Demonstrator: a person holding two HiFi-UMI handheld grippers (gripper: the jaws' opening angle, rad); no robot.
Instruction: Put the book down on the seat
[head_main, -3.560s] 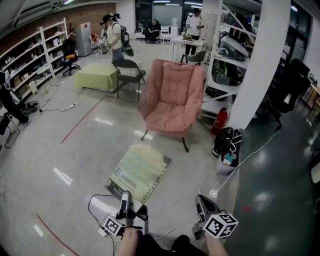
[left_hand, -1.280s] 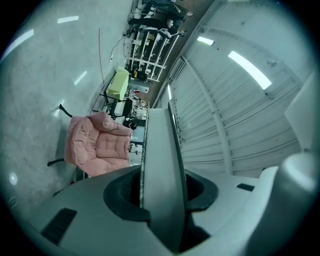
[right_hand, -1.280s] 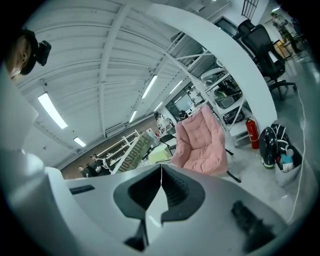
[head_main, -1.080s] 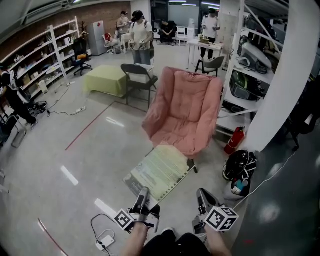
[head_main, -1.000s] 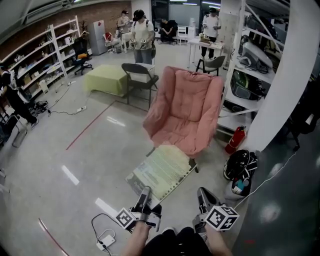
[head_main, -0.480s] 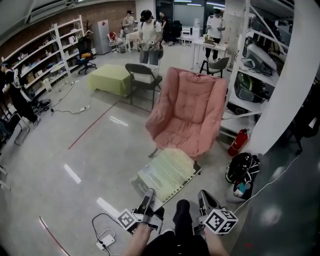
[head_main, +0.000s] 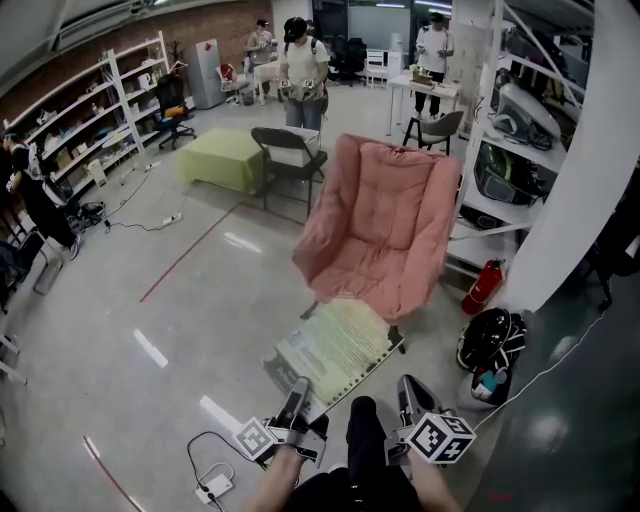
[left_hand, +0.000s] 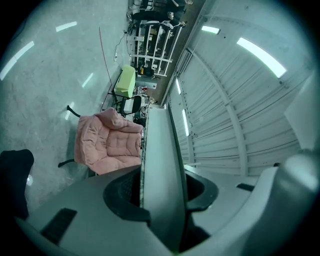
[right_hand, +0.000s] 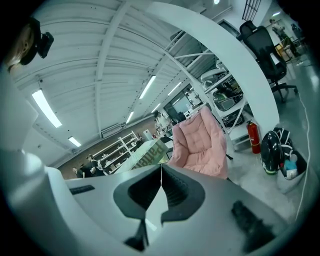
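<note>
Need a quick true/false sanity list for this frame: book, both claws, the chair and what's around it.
1. The left claw is clamped on the book. True.
2. The book already lies on the seat of the pink chair. False: it is held in the air in front of the chair, and nothing lies on the seat.
3. The right claw also grips the book. False: its jaws are together with nothing between them, and the book is off to its side.
4. A red fire extinguisher stands to the right of the pink chair in the head view. True.
</note>
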